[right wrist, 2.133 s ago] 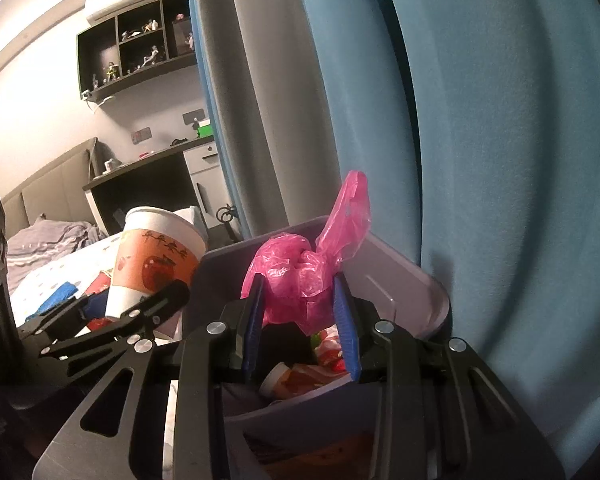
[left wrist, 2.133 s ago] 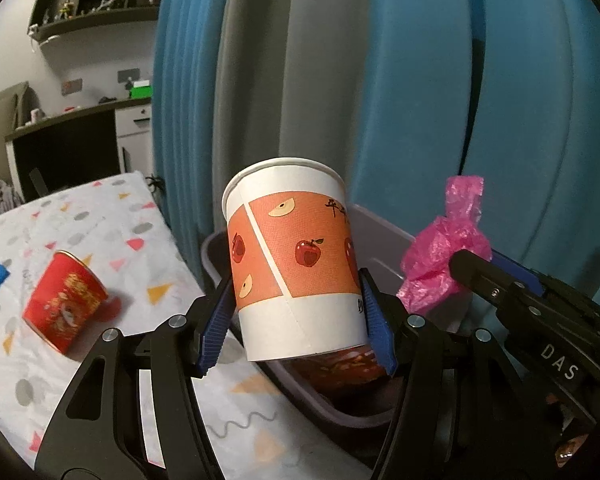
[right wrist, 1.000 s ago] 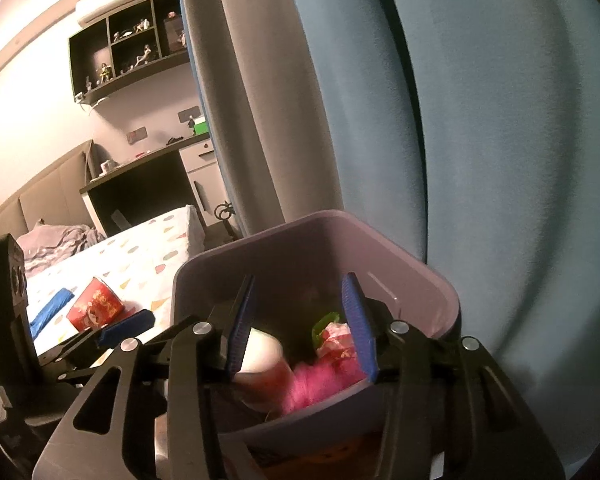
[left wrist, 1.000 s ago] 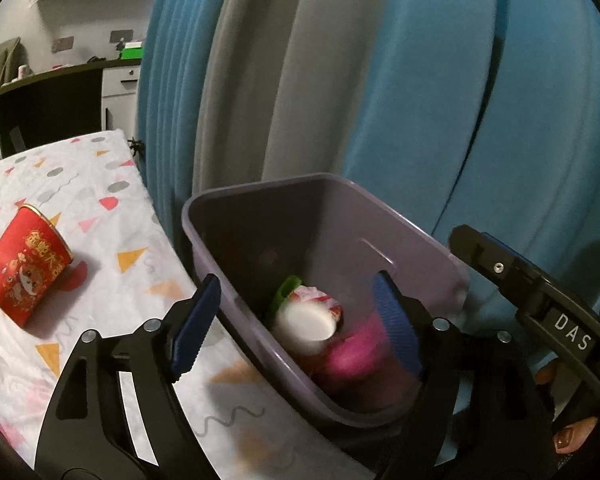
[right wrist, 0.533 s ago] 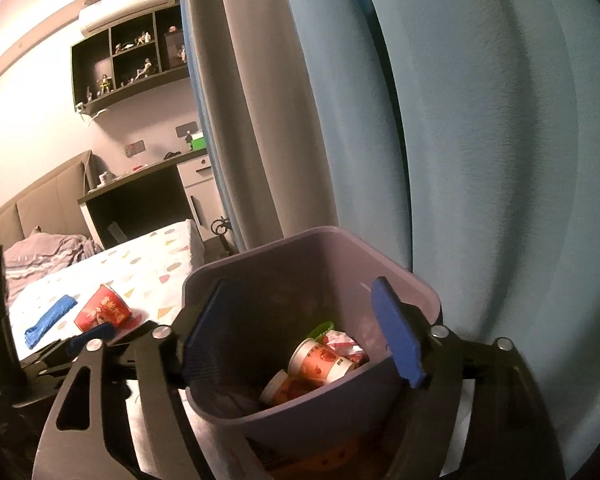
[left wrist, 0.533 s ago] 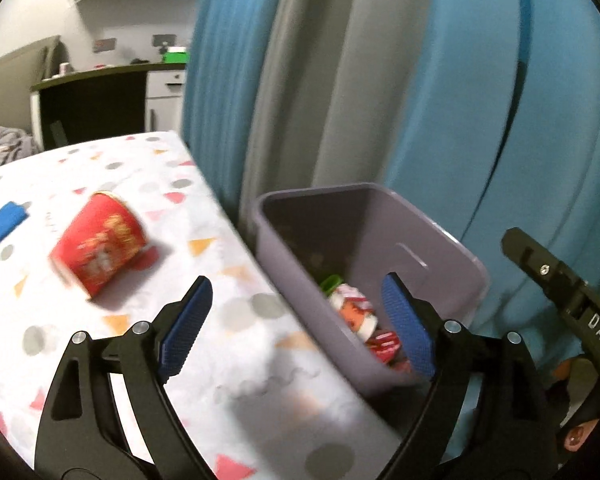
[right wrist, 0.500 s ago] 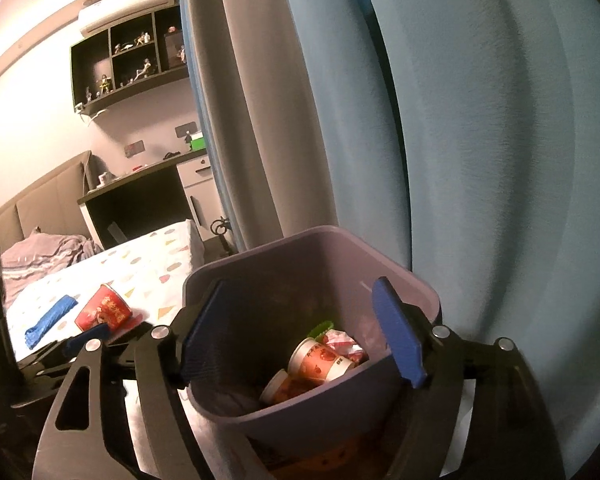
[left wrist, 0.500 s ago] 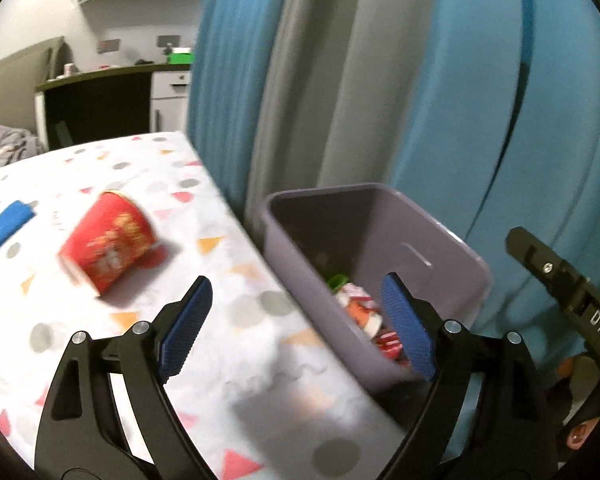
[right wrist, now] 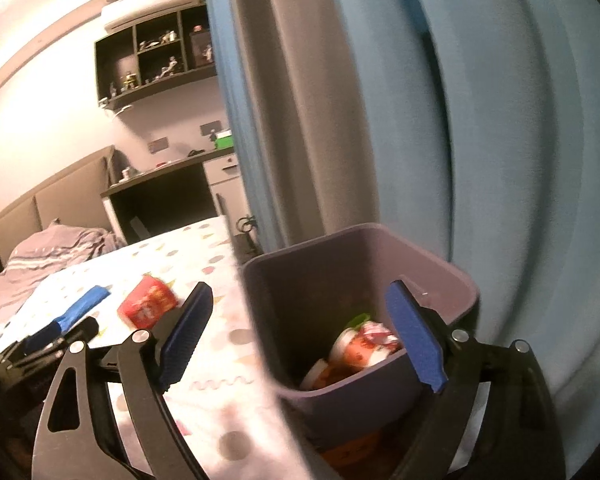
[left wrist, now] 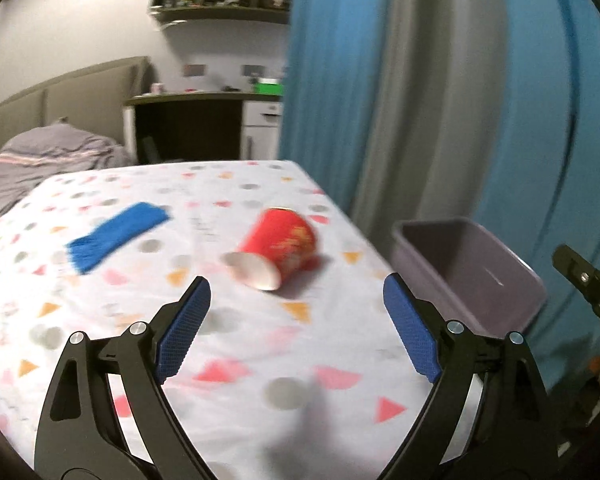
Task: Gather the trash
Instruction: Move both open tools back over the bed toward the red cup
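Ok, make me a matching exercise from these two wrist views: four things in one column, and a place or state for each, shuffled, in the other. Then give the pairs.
Things
1. red cup
2. blue cloth
3. purple bin
4. left gripper

Places or states
A. beside the table's edge, by the curtain
B. open, holding nothing
C. on its side on the tablecloth
D. lying flat, left of the cup

Pairs: 1-C, 2-D, 3-A, 4-B

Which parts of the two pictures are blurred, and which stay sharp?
Left wrist view: the red cup and blue cloth are smeared by motion, while the left gripper looks sharp. Right wrist view: the purple bin edge is smeared; the right gripper is crisp.
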`<control>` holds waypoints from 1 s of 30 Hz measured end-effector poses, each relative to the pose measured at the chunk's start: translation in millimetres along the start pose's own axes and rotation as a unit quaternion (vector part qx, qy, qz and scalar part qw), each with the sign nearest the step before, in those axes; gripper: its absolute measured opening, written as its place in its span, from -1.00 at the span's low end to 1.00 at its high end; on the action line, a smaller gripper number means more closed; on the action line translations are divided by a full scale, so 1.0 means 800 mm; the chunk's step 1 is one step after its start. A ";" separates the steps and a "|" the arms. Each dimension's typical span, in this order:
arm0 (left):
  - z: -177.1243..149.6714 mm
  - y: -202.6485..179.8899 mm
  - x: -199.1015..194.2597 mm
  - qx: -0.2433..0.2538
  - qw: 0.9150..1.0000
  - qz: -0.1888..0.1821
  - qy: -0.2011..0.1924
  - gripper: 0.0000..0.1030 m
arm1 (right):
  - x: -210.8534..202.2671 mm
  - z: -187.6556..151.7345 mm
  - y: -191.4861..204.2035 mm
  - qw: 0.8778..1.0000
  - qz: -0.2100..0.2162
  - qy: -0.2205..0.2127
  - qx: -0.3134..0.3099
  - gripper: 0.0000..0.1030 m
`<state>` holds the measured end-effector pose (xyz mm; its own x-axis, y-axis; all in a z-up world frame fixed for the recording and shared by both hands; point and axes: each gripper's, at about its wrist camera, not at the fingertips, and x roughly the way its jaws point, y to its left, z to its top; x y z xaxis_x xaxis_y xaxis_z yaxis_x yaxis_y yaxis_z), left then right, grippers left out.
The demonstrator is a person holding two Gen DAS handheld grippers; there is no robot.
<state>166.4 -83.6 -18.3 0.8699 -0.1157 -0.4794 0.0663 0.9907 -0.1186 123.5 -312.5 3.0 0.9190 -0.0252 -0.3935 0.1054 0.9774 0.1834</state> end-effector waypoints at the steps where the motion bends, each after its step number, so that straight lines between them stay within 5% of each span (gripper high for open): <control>1: 0.000 0.013 -0.004 -0.007 1.000 0.011 -0.002 0.69 | 0.000 -0.001 0.008 1.000 0.004 0.002 -0.003 0.66; 18: 0.016 0.171 -0.052 -0.057 0.989 0.129 -0.033 0.69 | 0.036 -0.013 0.149 0.995 0.064 0.036 -0.061 0.66; 30: 0.032 0.234 -0.034 -0.065 0.984 0.164 -0.038 0.69 | 0.134 -0.028 0.227 0.991 0.053 0.082 -0.090 0.66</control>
<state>168.0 106.6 -5.0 0.8683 0.2191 -0.4451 -0.2828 0.9557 -0.0812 232.3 -133.2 -25.9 0.8457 0.0991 -0.5244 -0.0713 0.9948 0.0731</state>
